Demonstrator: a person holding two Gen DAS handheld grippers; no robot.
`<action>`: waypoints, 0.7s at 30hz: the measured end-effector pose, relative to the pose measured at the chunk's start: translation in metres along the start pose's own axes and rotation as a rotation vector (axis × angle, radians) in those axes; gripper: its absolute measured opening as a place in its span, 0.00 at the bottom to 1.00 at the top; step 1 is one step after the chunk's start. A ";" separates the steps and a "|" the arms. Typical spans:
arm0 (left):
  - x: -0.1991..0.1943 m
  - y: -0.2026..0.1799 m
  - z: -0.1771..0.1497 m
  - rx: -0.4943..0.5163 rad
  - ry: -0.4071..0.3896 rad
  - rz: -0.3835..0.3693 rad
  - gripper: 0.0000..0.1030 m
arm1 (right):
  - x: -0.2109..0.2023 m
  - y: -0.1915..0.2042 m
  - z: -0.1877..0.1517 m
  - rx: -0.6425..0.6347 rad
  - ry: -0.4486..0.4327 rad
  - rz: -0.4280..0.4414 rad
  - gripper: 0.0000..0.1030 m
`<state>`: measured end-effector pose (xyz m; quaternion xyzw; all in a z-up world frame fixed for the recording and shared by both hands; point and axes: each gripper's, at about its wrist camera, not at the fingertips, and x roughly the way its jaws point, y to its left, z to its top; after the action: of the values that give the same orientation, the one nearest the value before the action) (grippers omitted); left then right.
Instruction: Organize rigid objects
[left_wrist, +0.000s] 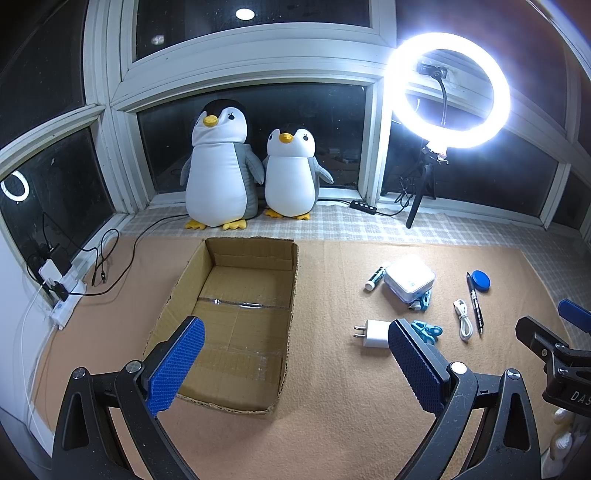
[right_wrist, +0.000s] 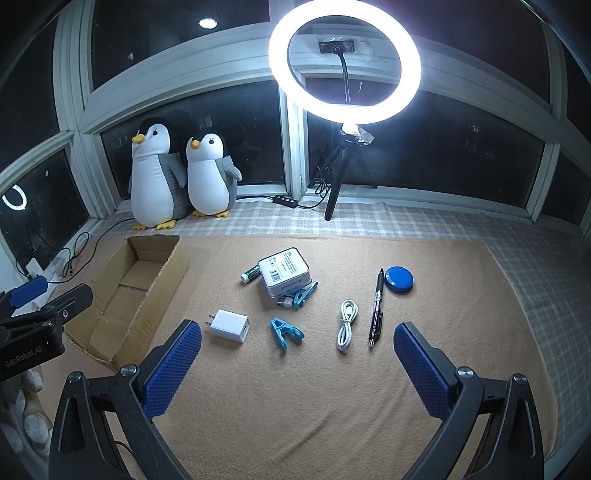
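Observation:
An empty cardboard box (left_wrist: 236, 317) (right_wrist: 125, 295) lies open on the tan mat. To its right are a white charger (right_wrist: 229, 325) (left_wrist: 373, 334), two blue clips (right_wrist: 284, 332) (right_wrist: 301, 295), a white tin box (right_wrist: 284, 273) (left_wrist: 408, 278), a green tube (right_wrist: 251, 275), a coiled white cable (right_wrist: 347, 325) (left_wrist: 464, 319), a black pen (right_wrist: 376, 310) (left_wrist: 474, 302) and a blue round lid (right_wrist: 399, 280) (left_wrist: 481, 280). My left gripper (left_wrist: 295, 356) hovers open over the box's right edge. My right gripper (right_wrist: 297, 360) stands open just short of the small items, holding nothing.
Two plush penguins (left_wrist: 221, 166) (left_wrist: 291, 173) sit on the checked cloth by the window. A lit ring light (right_wrist: 345, 61) stands on a tripod (right_wrist: 336, 184) behind the items. Cables and a power strip (left_wrist: 66, 295) lie at the far left.

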<state>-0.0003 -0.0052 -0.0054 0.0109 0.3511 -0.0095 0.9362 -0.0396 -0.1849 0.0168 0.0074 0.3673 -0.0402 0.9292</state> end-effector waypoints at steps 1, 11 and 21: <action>0.000 0.000 0.000 0.000 0.000 0.000 0.98 | 0.001 0.000 0.000 -0.001 0.000 0.000 1.00; 0.000 0.000 0.000 -0.001 0.001 0.001 0.98 | 0.002 0.003 -0.004 -0.002 0.004 0.001 1.00; 0.013 0.017 -0.001 -0.017 0.023 0.031 0.98 | 0.007 0.000 -0.003 0.004 0.027 0.008 1.00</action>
<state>0.0093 0.0117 -0.0141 0.0082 0.3618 0.0081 0.9322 -0.0366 -0.1848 0.0100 0.0112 0.3799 -0.0369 0.9242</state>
